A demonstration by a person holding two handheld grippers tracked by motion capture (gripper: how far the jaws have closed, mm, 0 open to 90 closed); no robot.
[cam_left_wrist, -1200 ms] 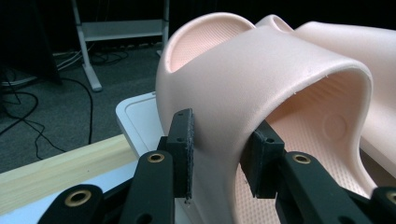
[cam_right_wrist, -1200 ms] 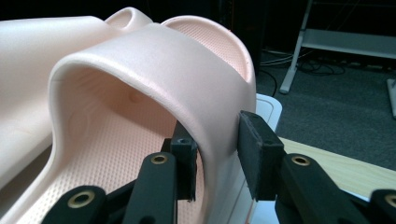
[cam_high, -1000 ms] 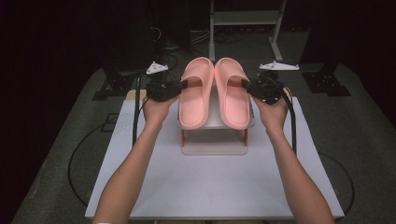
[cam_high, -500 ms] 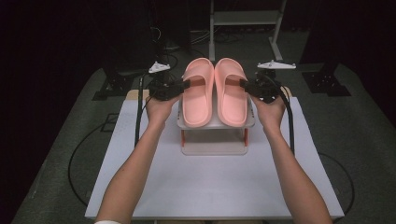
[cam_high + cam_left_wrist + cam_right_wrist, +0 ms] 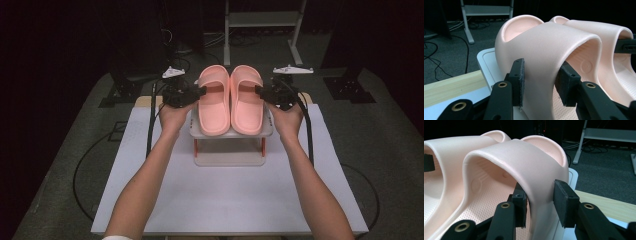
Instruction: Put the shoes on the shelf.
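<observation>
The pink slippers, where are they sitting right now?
In the high view the slippers lie side by side on a small white stand at the table's far middle, between the left gripper and right gripper.

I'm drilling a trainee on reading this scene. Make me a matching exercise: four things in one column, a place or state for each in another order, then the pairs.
Things:
1. left slipper
2. right slipper
3. small white rack
4. wooden strip

Places or states:
A. stands on the white table, bearing both slippers
B. strap clamped by the right hand-held gripper
C. lies along the table's far edge, beside the rack
D. strap clamped by the left hand-held gripper

Pairs: 1-D, 2-B, 3-A, 4-C
</observation>
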